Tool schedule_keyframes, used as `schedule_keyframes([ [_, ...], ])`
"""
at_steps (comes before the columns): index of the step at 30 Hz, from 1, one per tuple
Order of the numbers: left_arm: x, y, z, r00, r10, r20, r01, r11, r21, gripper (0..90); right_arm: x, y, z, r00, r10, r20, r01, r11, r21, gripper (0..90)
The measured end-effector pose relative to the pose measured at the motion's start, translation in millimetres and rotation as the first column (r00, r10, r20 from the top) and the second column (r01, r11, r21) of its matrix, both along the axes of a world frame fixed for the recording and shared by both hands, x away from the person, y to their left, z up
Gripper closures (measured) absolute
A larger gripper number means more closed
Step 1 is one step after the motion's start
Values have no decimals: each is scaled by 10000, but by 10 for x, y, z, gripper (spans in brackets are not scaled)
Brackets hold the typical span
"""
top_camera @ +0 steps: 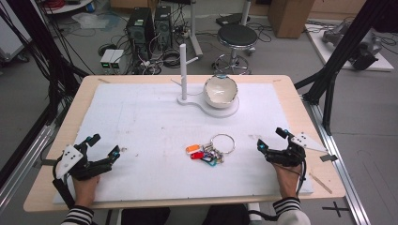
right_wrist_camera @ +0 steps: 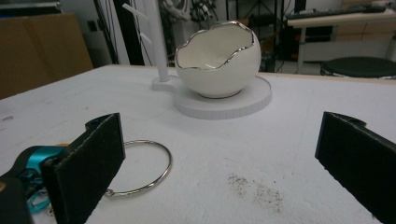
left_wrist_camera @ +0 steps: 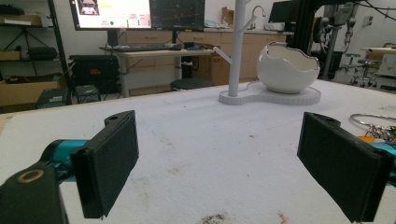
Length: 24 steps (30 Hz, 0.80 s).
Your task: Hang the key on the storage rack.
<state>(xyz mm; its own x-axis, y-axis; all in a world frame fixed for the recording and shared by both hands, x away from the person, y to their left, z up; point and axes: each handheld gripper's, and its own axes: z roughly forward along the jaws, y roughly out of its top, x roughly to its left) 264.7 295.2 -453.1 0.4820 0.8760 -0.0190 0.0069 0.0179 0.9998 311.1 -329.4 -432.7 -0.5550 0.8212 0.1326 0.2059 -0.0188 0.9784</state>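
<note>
keys: key bunch (top_camera: 209, 152) on a big ring lies flat on the white mat (top_camera: 141, 126), centre-front, between both grippers, touching neither
stand: white peg stand (top_camera: 183, 70) and egg-shaped bowl (top_camera: 220, 91) share one base at the far side, well apart from the keys
left gripper (top_camera: 104, 149): jaws spread wide, nothing between them, parked near the front-left corner
right gripper (top_camera: 271, 143): jaws spread too, empty; ring (right_wrist_camera: 142, 165) sits just beside its left jaw in the right gripper view
step, my read: right side is closer, so it should take the pick
tip: go for the bare arc of the ring, not the tags; come in low, one jaw inside the loop, close squarely so the thin wire doesn't skate out
</note>
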Motion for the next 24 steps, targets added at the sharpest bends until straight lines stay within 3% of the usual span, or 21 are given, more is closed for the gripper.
schedule_keyframes([
  [2,-1,2,0,10000,-2,7,2,10000,15,130,8,5,47,9999,-15,-110,13,9998,-191,9],
  [4,-2,1,-1,10000,-6,39,6,10000,23,130,42,41,216,9986,-23,-528,-21,9965,-832,9],
  [12,-1,1,-1,10000,-20,35,20,10000,-47,130,202,184,577,9897,412,-1369,-662,9808,-1835,10],
  [13,-1,1,-1,10000,-14,30,14,10000,-34,130,264,235,664,9859,521,-1591,-866,9721,-2181,10],
  [14,-1,3,-1,10000,-22,28,22,10000,-3,130,264,235,664,9859,521,-1591,-866,9721,-2181,10],
  [15,-1,1,-1,10000,-12,30,12,10000,-34,130,326,286,745,9821,605,-1781,-1045,9628,-2491,10],
  [17,0,1,-1,10000,-11,29,11,10000,-43,130,353,314,782,9793,668,-1911,-1153,9599,-2555,10],
  [19,1,4,-1,10000,-10,16,10,10000,-32,130,449,394,868,9719,753,-2232,-1402,9464,-2911,10],
  [21,1,5,0,10000,-21,-6,21,10000,-37,130,478,422,889,9673,793,-2410,-1508,9437,-2945,10],
  [24,1,5,0,10000,-26,-13,26,10000,-30,130,564,495,948,9580,884,-2727,-1806,9248,-3348,10],
])
